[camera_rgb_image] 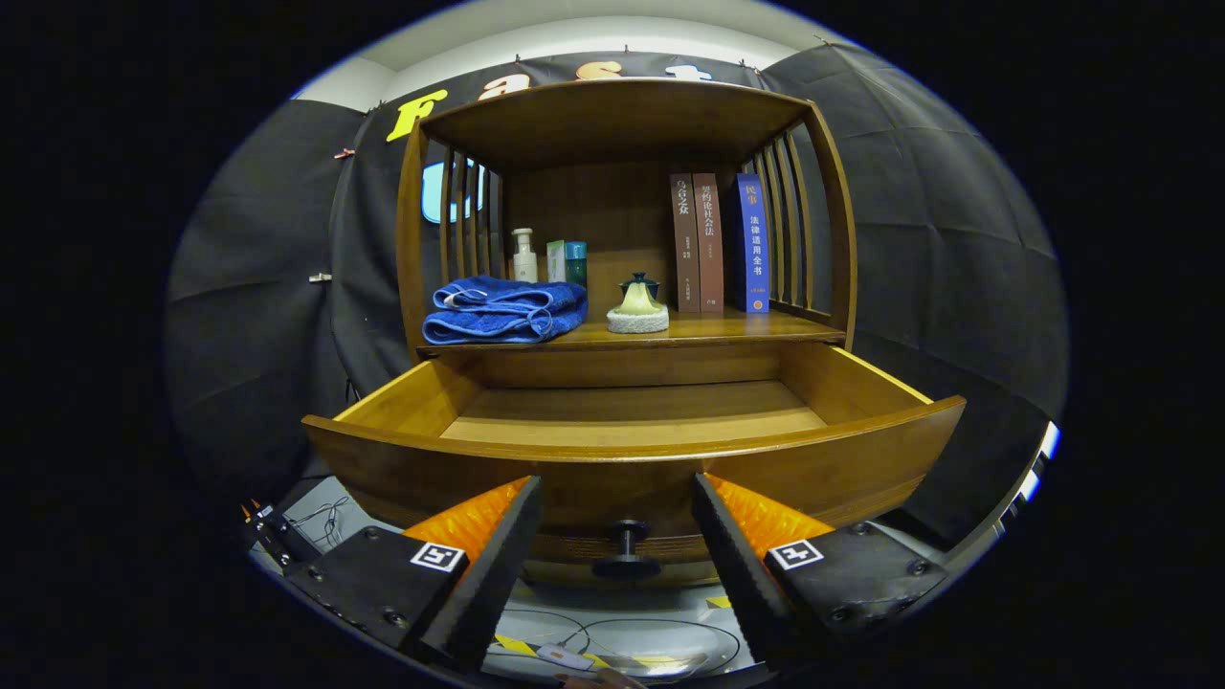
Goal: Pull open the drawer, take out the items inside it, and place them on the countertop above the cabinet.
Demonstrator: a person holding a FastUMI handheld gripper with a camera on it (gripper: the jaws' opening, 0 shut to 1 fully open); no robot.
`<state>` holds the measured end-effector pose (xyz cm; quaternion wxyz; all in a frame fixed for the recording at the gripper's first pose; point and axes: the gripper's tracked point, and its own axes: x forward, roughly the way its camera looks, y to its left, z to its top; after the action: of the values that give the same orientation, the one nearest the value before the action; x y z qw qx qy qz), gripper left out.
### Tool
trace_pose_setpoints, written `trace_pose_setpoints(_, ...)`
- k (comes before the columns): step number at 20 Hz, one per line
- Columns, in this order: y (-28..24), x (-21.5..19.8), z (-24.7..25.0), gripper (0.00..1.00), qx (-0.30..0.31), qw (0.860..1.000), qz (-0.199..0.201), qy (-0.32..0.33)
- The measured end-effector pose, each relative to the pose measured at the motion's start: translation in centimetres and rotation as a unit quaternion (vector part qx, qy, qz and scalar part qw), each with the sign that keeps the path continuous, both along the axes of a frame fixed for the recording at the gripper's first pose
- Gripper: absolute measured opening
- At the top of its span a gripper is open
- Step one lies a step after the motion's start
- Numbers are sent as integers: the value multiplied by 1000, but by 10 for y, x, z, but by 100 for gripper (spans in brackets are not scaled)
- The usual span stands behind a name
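Observation:
The wooden cabinet's drawer (pixel 842 450) stands pulled out toward me, and the part of its bottom I can see is bare. Its dark round knob (pixel 627 536) sits between my fingers, which do not touch it. My gripper (pixel 617 498) is open, level with the drawer front. On the countertop (pixel 727 330) above the drawer lie a folded blue towel (pixel 507 311) and a small dark-lidded teapot (pixel 638 304) on a round pad. Behind the towel stand a white pump bottle (pixel 523 256) and a green-and-teal box (pixel 567 261).
Three upright books (pixel 718 244) lean at the back right of the countertop. Slatted wooden sides (pixel 799 230) and a top shelf enclose that space. Cables and yellow-black tape (pixel 612 651) lie on the floor below the drawer.

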<state>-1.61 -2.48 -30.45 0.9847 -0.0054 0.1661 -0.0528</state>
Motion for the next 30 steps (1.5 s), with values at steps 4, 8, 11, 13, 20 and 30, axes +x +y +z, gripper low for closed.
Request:
trace_pose_setpoints(4,-2,2,3,98,-7,1000,-12,-2)
trace_pose_setpoints(8,-2,7,2,98,-4,1000,-15,-4)
trace_pose_setpoints(11,-3,24,1,100,1,1000,-16,2)
trace_pose_setpoints(13,-5,41,5,100,1,1000,-16,-2)
trace_pose_setpoints(20,-10,104,-1,99,4,1000,-17,2)
trace_pose_setpoints(30,-17,167,-9,99,1,1000,-18,3)
